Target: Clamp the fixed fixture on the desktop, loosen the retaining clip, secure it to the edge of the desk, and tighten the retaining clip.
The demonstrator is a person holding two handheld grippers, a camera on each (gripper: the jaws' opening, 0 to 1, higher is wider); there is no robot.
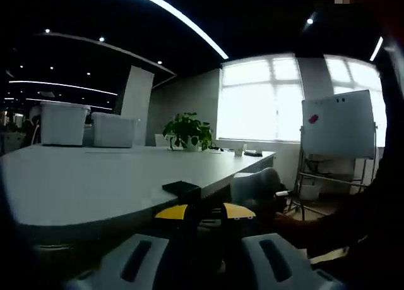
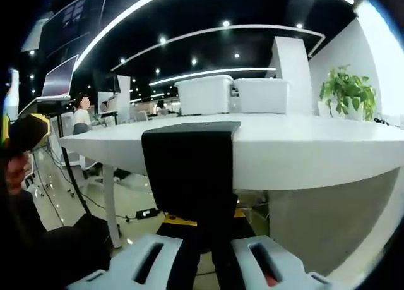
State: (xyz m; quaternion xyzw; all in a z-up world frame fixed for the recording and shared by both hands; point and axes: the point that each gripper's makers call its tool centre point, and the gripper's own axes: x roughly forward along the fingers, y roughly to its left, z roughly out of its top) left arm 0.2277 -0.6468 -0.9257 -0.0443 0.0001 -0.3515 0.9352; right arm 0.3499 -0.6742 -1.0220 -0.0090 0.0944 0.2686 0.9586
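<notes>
In the left gripper view, the left gripper [image 1: 205, 213] looks level across the desk [image 1: 95, 182] from just below its near edge. Its yellow-tipped jaws stand close together around something dark between them, but whether they actually pinch it I cannot tell. The black fixture [image 1: 182, 189] sits hooked over the desk's near edge, directly ahead of and just above the tips. A potted plant [image 1: 187, 132] and two white bins [image 1: 88, 126] stand toward the far edge.

In the right gripper view, the right gripper [image 2: 202, 230] points at the same desk edge [image 2: 303, 154] from slightly below. The fixture [image 2: 189, 170] hangs over that edge, its top lip on the desktop and its long axis running downward, straight into the jaws, which appear clamped on its lower part. The right hand looks to be the carrying one; the left seems placed to work the retaining clip, which I cannot make out.
</notes>
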